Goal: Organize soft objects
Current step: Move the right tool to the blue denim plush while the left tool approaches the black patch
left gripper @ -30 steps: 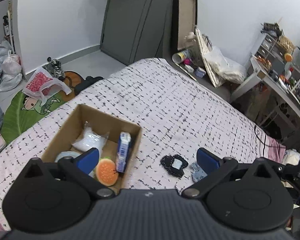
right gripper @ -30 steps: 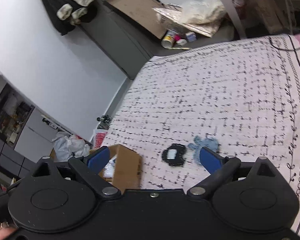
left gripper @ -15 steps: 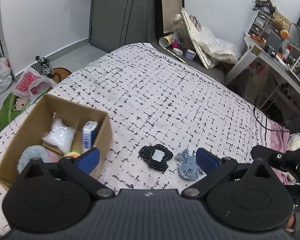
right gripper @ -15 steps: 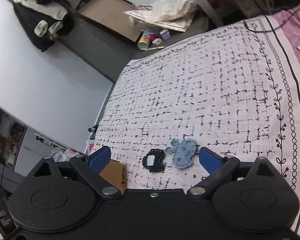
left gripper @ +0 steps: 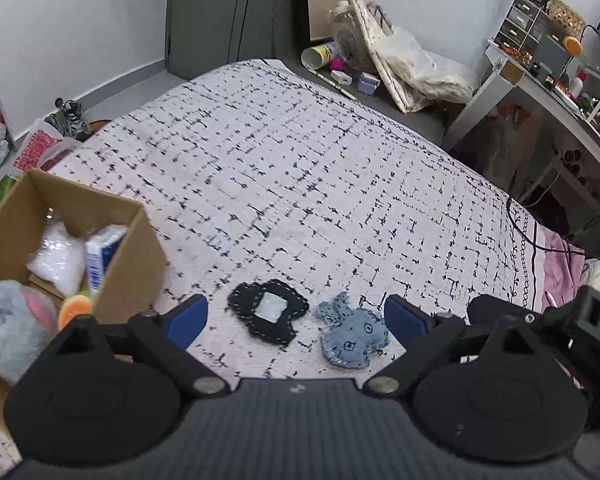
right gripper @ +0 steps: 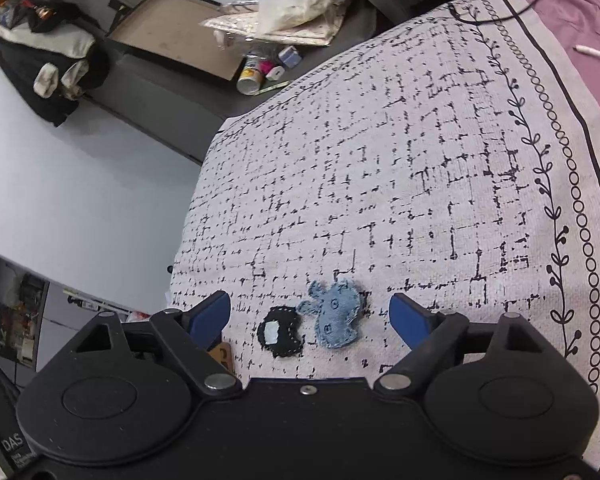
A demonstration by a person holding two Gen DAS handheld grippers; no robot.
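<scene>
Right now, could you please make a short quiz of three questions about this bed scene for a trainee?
1. True or false: the black felt piece and the blue denim toy lie inside the cardboard box.
2. Which of the two lies nearer the box? A) the black piece B) the blue toy
3. Fill in: neither the left gripper nor the right gripper holds ____.

Key: 1 false, both lie on the bedspread; 2 A; 3 anything, the jaws are closing on air.

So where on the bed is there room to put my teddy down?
The bedspread is bare beyond the black felt toy and blue denim toy, up to its far edge. The cardboard box is crowded already.
</scene>
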